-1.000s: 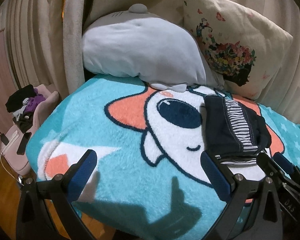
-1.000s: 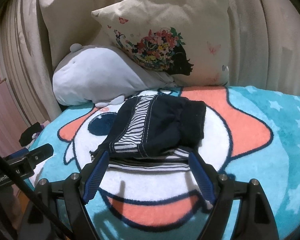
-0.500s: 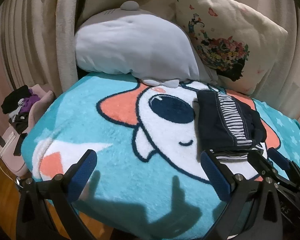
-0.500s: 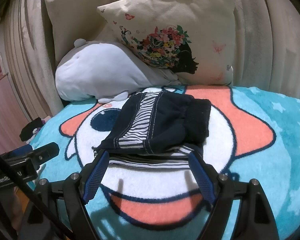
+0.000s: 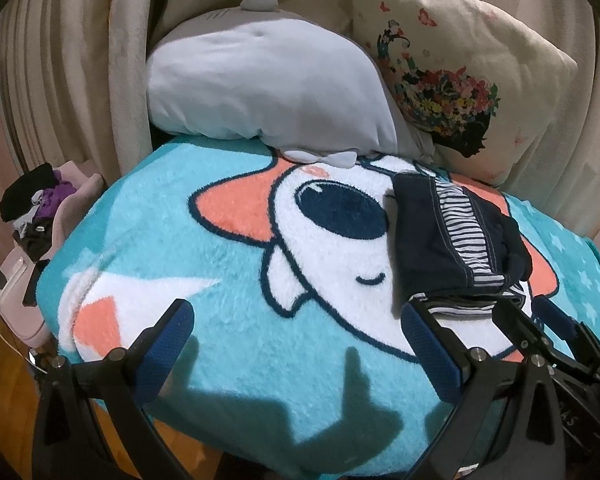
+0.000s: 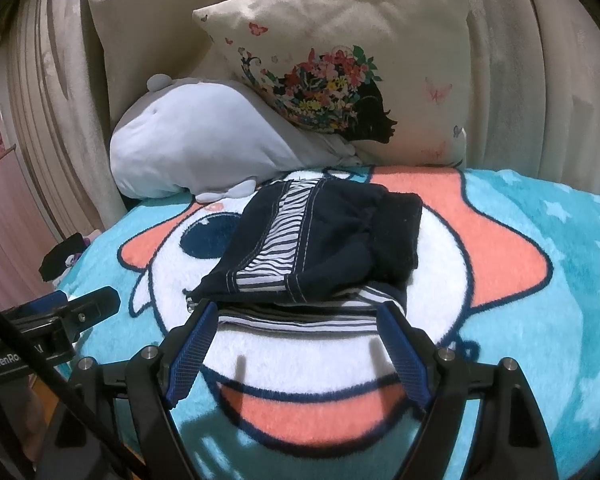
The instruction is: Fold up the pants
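- Left wrist view: left gripper (image 5: 300,330) spread wide, nothing between pads, poised over blanket (image 5: 228,344) near edge.
- Pants (image 5: 452,248) folded into compact navy bundle w/ striped panel, lying on blanket at right, just past right gripper (image 5: 524,312) tips.
- Grey plush (image 5: 268,84) at far end; floral pillow (image 5: 460,64) far right; clothes pile (image 5: 36,204) far left, off the bed.
- Right wrist view: right gripper (image 6: 300,312) released, jaws wide, tips at near edge of pants (image 6: 324,248); contact w/ fabric unclear, no clamp seen.
- Left gripper (image 6: 80,312) finger visible at near left.
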`<state>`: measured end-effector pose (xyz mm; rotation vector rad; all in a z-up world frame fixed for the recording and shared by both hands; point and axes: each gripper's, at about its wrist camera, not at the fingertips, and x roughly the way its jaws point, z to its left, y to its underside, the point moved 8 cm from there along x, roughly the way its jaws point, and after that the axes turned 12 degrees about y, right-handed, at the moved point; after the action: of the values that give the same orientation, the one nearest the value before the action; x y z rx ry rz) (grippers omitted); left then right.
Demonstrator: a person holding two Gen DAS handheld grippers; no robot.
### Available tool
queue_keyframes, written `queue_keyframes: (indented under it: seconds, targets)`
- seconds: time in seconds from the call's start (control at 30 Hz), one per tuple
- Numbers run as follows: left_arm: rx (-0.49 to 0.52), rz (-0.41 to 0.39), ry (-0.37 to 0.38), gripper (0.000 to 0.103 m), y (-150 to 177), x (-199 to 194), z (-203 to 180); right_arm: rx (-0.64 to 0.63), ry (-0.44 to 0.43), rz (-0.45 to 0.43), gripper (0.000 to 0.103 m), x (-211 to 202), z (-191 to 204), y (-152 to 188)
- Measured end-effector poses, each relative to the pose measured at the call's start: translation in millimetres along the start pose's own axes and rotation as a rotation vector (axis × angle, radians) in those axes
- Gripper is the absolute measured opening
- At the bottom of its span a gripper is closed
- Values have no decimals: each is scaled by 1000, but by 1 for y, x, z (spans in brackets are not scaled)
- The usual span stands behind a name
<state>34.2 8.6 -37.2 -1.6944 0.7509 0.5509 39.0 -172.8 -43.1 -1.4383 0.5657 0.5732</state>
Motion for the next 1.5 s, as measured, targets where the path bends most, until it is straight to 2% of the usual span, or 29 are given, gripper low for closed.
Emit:
queue_keyframes:
  seconds: [0.43, 1.5]
  targets:
    - [-5, 23, 7, 103, 3, 3, 0, 31, 15, 28, 86, 8, -12, 1]
    - [2, 53, 20, 103, 9, 8, -6, 44, 38, 36, 86, 12, -26, 1]
